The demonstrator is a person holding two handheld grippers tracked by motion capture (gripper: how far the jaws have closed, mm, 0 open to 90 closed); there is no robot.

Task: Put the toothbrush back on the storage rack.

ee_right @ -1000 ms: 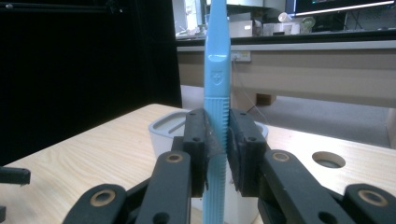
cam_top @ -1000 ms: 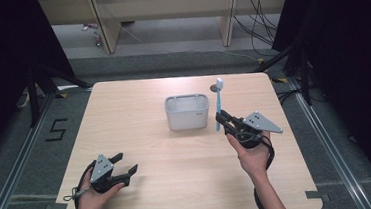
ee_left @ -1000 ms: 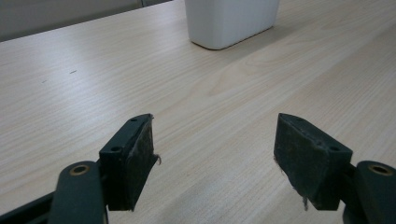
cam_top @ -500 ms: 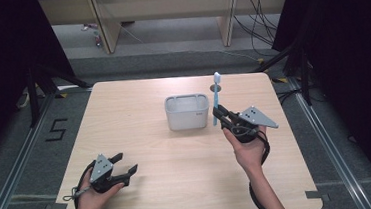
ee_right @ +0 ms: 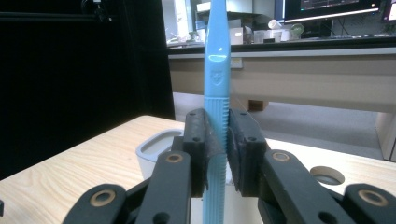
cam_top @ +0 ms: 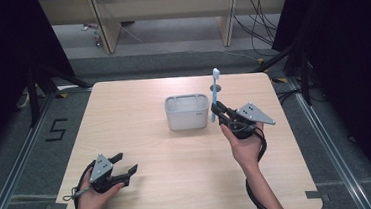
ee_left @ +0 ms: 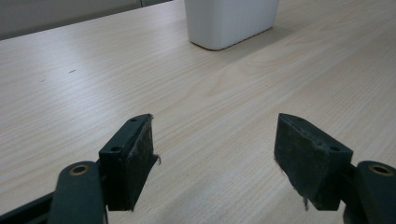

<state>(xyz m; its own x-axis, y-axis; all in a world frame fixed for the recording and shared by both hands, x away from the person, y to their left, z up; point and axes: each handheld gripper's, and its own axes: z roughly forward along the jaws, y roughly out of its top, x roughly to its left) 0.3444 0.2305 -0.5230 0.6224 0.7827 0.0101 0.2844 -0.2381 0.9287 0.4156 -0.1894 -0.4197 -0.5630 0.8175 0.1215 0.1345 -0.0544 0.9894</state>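
A small shield emblem is embossed on the blue toothbrush point(ee_right: 217, 74), clamped upright in the right gripper point(cam_top: 219, 113) just beside the white holder point(cam_top: 187, 112). A "5" point(cam_top: 56, 129) is marked on the floor. The left gripper point(cam_top: 126, 165), jaws apart, is held low over the bench point(cam_top: 137, 93).

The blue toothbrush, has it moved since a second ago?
Yes. The toothbrush, held by the right claw, has shifted left, closer to the white holder.

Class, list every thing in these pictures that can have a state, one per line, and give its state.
Right gripper: shut on the toothbrush.
Toothbrush: upright, head up, lifted beside the holder.
Holder: upright on the table, nothing seen inside.
Left gripper: open, holding nothing, low over the table.
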